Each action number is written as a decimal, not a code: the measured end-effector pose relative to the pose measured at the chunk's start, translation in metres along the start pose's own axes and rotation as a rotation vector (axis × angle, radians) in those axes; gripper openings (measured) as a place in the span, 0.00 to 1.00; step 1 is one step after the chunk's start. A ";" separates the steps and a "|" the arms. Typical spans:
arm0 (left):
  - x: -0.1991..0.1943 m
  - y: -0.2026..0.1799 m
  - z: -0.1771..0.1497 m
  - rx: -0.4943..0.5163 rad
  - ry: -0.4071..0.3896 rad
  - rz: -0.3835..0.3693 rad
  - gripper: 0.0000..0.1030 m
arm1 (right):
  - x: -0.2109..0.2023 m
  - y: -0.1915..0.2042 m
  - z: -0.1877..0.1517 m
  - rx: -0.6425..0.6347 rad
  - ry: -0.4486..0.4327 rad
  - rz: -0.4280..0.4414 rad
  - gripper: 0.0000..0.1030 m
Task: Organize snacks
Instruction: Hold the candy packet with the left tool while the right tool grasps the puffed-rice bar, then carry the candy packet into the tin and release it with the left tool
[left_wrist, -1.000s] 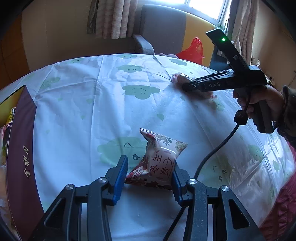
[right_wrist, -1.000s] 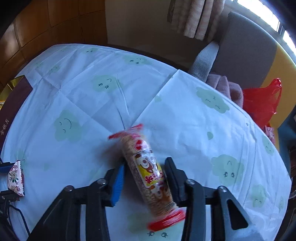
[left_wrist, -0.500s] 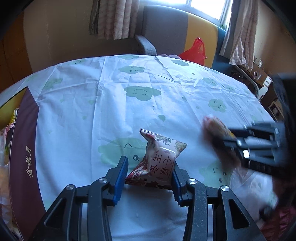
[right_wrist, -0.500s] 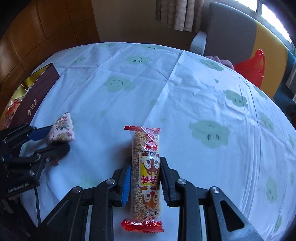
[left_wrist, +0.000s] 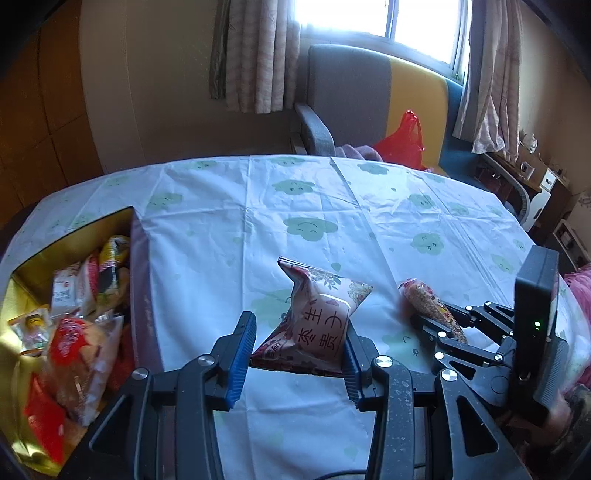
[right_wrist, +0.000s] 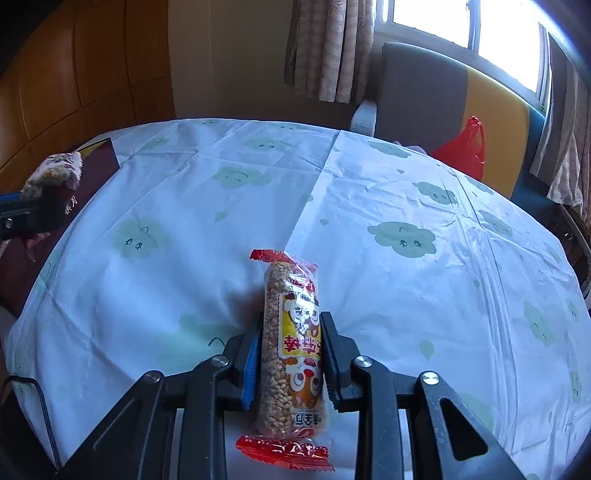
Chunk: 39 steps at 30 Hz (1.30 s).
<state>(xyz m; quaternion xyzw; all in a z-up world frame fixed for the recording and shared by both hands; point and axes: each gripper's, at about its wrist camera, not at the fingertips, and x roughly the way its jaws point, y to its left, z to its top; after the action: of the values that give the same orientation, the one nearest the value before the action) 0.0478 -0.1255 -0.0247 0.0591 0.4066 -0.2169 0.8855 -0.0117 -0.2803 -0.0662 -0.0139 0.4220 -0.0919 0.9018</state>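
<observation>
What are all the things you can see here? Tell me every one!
flowered snack packet: one, pink and red, held between the left gripper's fingers above the table
grain bar: one, clear wrapper with red ends, held between the right gripper's fingers
gift box: one, gold inside and maroon outside, on the table's left edge, open
snacks in the box: several, mixed red, yellow and white, count unclear
tablecloth: one, white with green smiling clouds, over the table
armchair: one, grey and yellow, behind the table
plastic bag: one, red, on the armchair
curtains: beige, beside the window
left gripper: one, black, shut on the packet
right gripper: one, black, shut on the bar
</observation>
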 end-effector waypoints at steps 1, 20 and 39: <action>-0.004 0.001 -0.001 0.001 -0.004 0.003 0.42 | 0.000 -0.001 0.000 0.002 -0.001 0.002 0.29; -0.041 0.004 -0.020 0.003 -0.026 0.003 0.42 | -0.003 0.000 -0.003 0.002 -0.017 -0.004 0.28; -0.104 0.264 -0.019 -0.555 -0.126 0.220 0.43 | -0.004 -0.001 -0.001 0.013 -0.021 0.008 0.29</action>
<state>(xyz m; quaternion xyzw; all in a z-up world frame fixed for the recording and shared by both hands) 0.0892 0.1520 0.0213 -0.1548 0.3857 -0.0033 0.9095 -0.0154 -0.2801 -0.0636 -0.0073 0.4118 -0.0911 0.9067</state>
